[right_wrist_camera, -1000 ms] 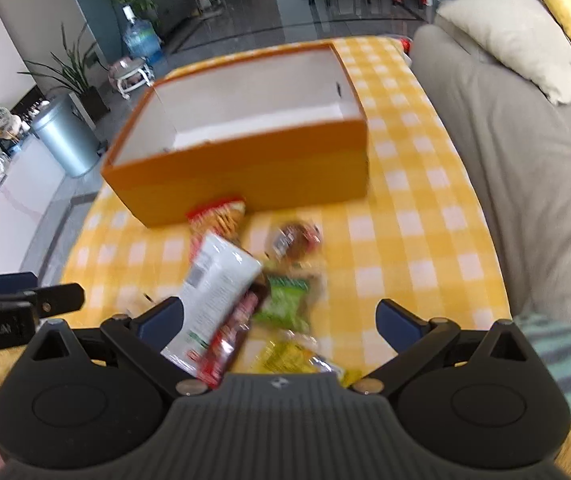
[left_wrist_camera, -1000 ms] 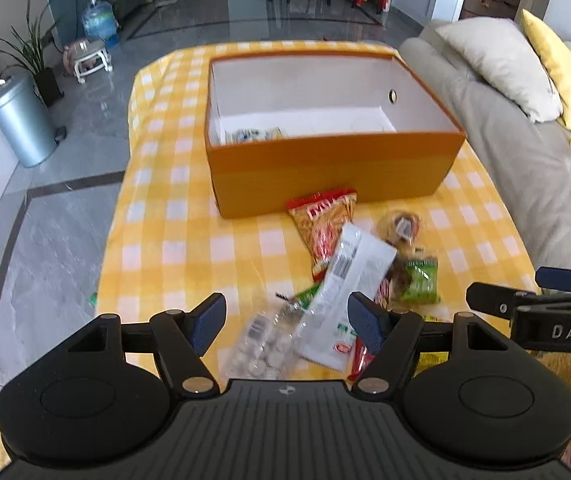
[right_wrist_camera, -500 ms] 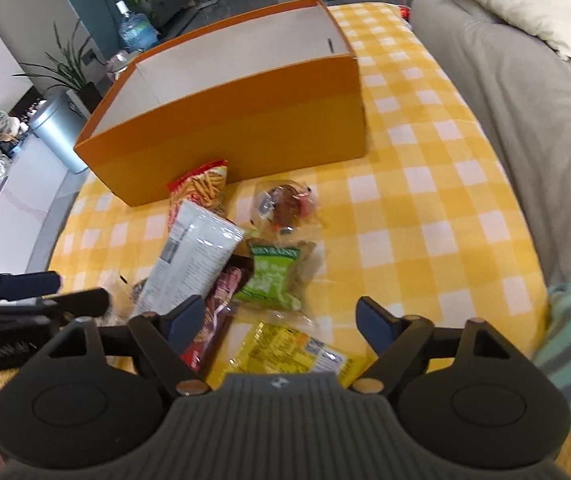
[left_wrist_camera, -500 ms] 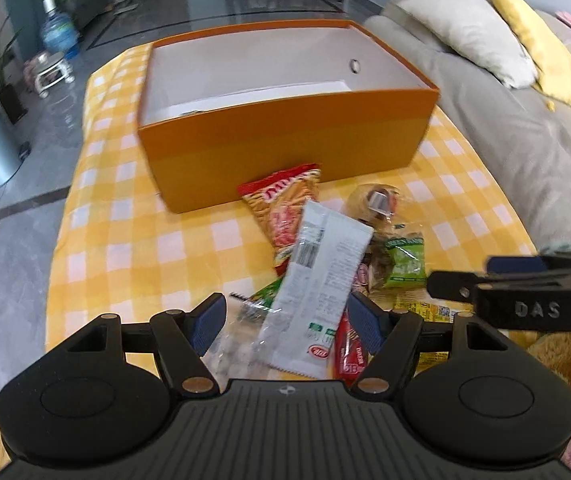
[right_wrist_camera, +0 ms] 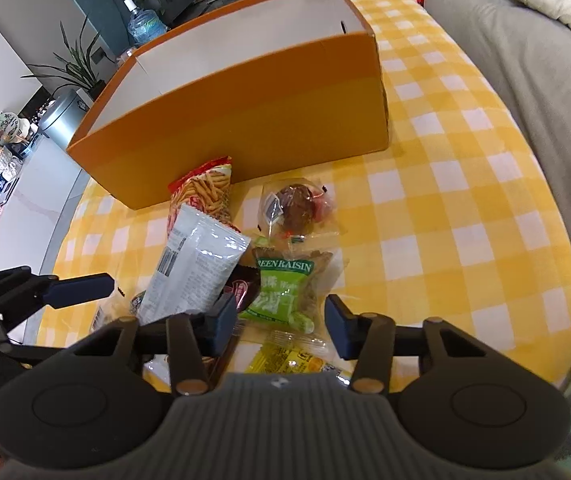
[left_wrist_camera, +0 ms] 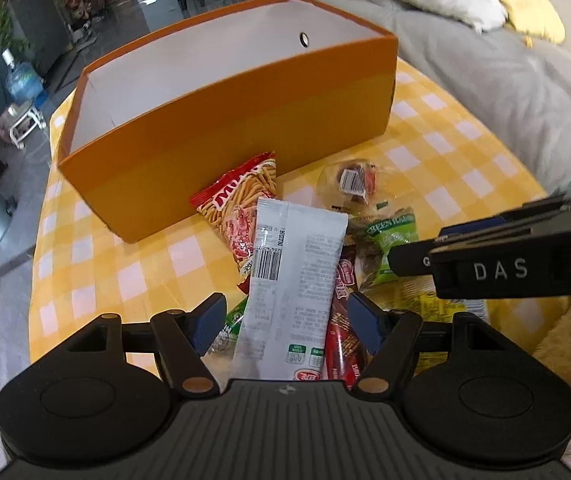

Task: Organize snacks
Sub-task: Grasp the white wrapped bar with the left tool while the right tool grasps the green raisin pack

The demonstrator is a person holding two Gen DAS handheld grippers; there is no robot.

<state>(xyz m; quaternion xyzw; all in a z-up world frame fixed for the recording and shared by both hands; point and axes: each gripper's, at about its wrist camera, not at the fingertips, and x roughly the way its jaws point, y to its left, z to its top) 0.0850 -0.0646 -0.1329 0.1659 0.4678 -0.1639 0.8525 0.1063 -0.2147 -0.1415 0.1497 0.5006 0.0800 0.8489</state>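
An open orange box [left_wrist_camera: 245,128] [right_wrist_camera: 245,120] stands on the yellow checked tablecloth [left_wrist_camera: 145,264]. In front of it lies a pile of snacks. My left gripper [left_wrist_camera: 287,320] is open, its jaws either side of a white packet [left_wrist_camera: 293,280]. My right gripper [right_wrist_camera: 281,328] is open, low over a green raisin pack [right_wrist_camera: 285,288] and a yellow packet [right_wrist_camera: 285,360]. A red fries bag [left_wrist_camera: 241,204] [right_wrist_camera: 205,188] leans by the box. A clear-wrapped brown snack [right_wrist_camera: 297,208] lies to the right. A red-brown bar [left_wrist_camera: 341,320] lies under the white packet [right_wrist_camera: 193,264].
A grey sofa [right_wrist_camera: 525,80] with pillows runs along the table's right edge. A metal bin [right_wrist_camera: 61,120], plants and a water jug [right_wrist_camera: 145,24] stand on the floor at the far left. The right gripper shows at the right in the left wrist view [left_wrist_camera: 505,260].
Both grippers have moved forward and down toward the snack pile. The right gripper's jaws have narrowed. The white packet now lies between the left jaws.
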